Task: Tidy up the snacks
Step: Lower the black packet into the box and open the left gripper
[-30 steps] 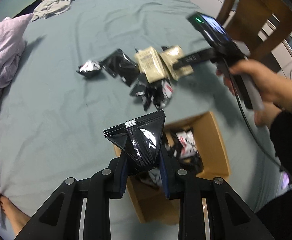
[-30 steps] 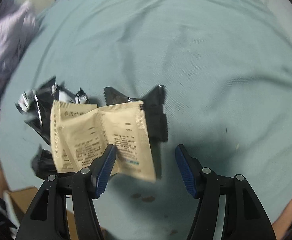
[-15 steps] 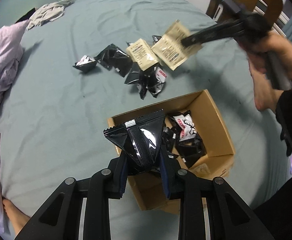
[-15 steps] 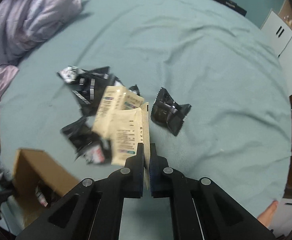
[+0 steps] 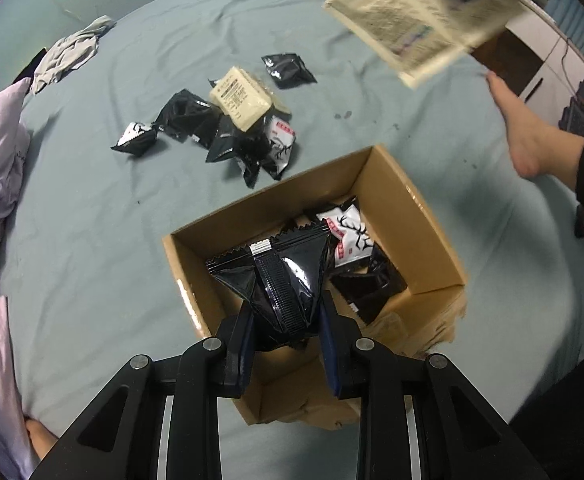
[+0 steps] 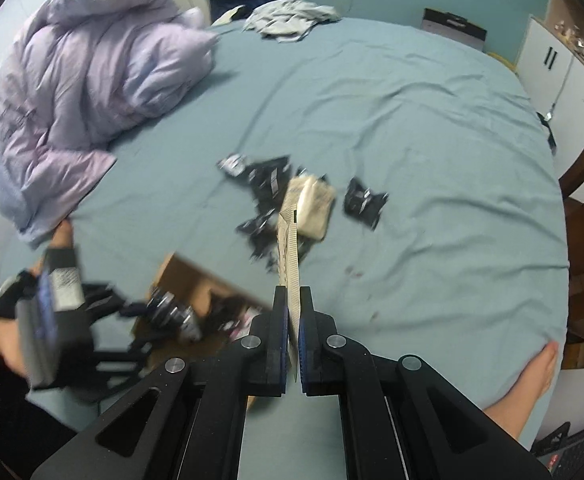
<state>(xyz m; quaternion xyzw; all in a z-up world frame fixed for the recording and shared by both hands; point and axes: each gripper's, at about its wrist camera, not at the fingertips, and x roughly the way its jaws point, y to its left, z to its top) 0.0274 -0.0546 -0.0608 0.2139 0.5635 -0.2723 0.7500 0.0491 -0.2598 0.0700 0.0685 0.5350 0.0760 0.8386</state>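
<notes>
My left gripper (image 5: 286, 320) is shut on a black snack packet (image 5: 276, 276) and holds it over the open cardboard box (image 5: 419, 216), which holds several black and white packets. My right gripper (image 6: 290, 312) is shut on a beige snack packet (image 6: 290, 248), held edge-on above the bed; the same packet shows in the left wrist view (image 5: 415, 20) at the top right. A pile of black packets (image 5: 232, 140) with another beige packet (image 5: 242, 98) lies on the bed beyond the box; one black packet (image 5: 288, 70) lies apart.
The box stands on a teal bedsheet (image 6: 411, 120). A lilac duvet (image 6: 92, 92) lies at the left, grey clothes (image 6: 288, 20) at the far edge. Bare feet (image 5: 531, 140) rest on the bed near the box. A white cabinet (image 6: 551, 68) stands right.
My right gripper closed on the beige packet and lifted it up off the pile. My left gripper carried the black packet over the box.
</notes>
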